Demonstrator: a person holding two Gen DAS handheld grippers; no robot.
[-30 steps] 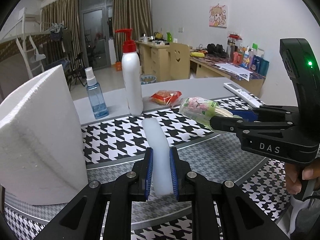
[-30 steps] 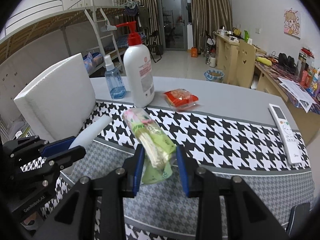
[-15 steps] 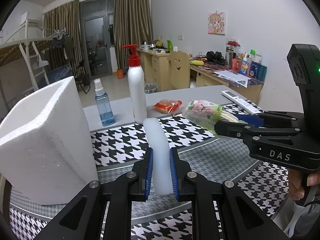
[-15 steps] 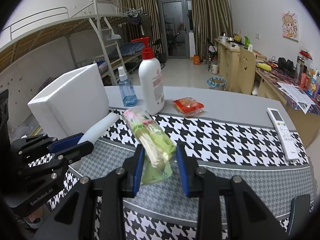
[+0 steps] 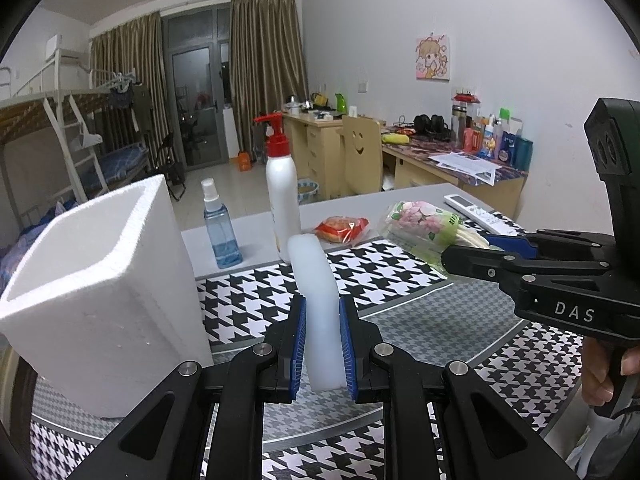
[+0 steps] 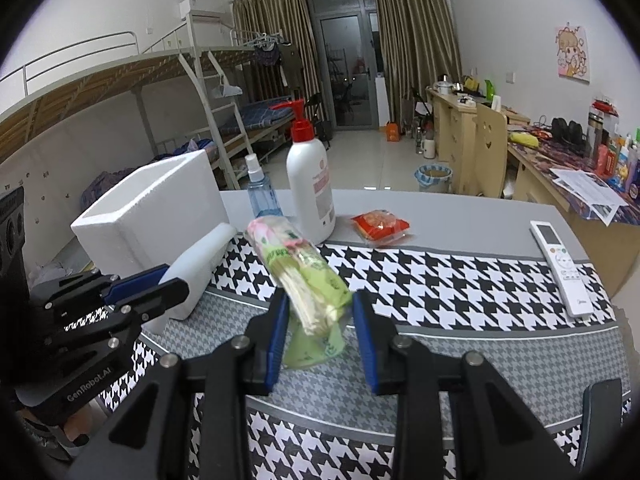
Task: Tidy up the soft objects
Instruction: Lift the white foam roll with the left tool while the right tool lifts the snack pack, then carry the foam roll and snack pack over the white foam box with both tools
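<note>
My left gripper [image 5: 322,345] is shut on a white foam block [image 5: 316,288] and holds it above the checked tablecloth, right of the open white foam box [image 5: 100,292]. My right gripper [image 6: 320,338] is shut on a green flowered tissue pack [image 6: 298,268], held above the cloth. In the left wrist view the pack [image 5: 424,224] sticks out of the right gripper [image 5: 472,256] at the right. In the right wrist view the left gripper [image 6: 152,288] holds the block [image 6: 200,260] next to the box [image 6: 152,208].
A white pump bottle [image 5: 282,200], a blue spray bottle [image 5: 220,232] and a red snack packet [image 5: 342,228] stand on the grey table behind the cloth. A white remote [image 6: 560,268] lies at the right edge.
Both grippers have risen with their loads; the box's open top now shows. Each grip is unchanged.
</note>
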